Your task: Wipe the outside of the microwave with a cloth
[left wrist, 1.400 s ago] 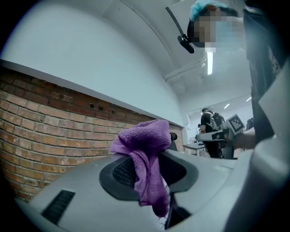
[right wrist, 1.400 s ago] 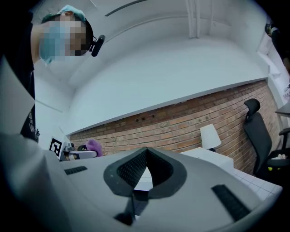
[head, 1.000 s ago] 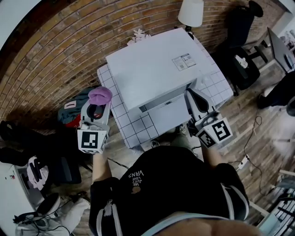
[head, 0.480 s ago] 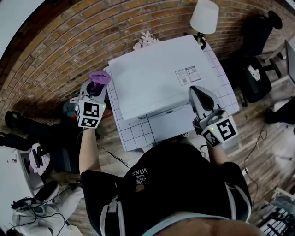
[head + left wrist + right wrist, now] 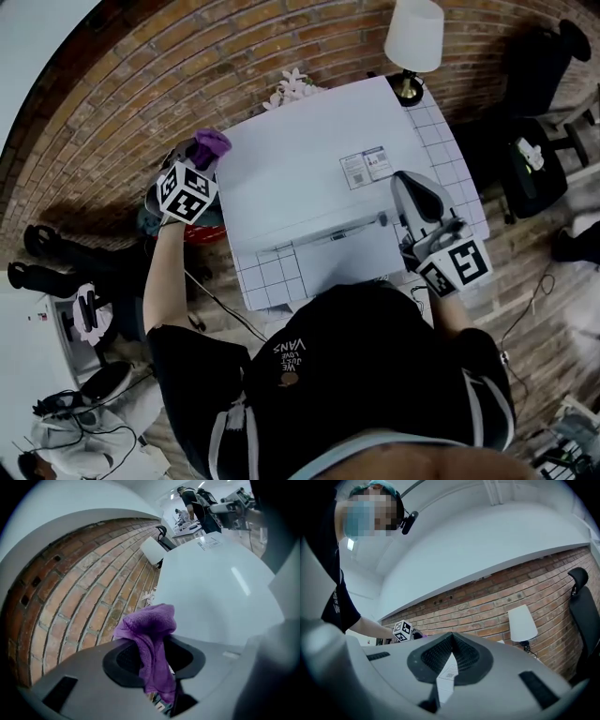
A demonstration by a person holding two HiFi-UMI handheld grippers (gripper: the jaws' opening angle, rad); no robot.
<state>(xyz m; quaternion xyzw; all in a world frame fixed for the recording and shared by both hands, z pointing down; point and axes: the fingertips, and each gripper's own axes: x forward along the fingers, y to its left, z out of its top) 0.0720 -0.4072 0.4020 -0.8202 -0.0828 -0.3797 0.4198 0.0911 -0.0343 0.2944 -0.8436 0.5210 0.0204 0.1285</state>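
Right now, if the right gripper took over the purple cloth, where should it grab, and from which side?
Probably the bunched end of the purple cloth that pokes past the left gripper's tips, approached from the microwave side. That wad is thick and free; the rest is pinched between the jaws or hangs behind them. The right gripper is shut, so open first.

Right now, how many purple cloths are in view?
1: a purple cloth, clamped in the left tongs beside the microwave's left rear corner. The right tongs are shut with nothing in them. Others may be hidden from these views.
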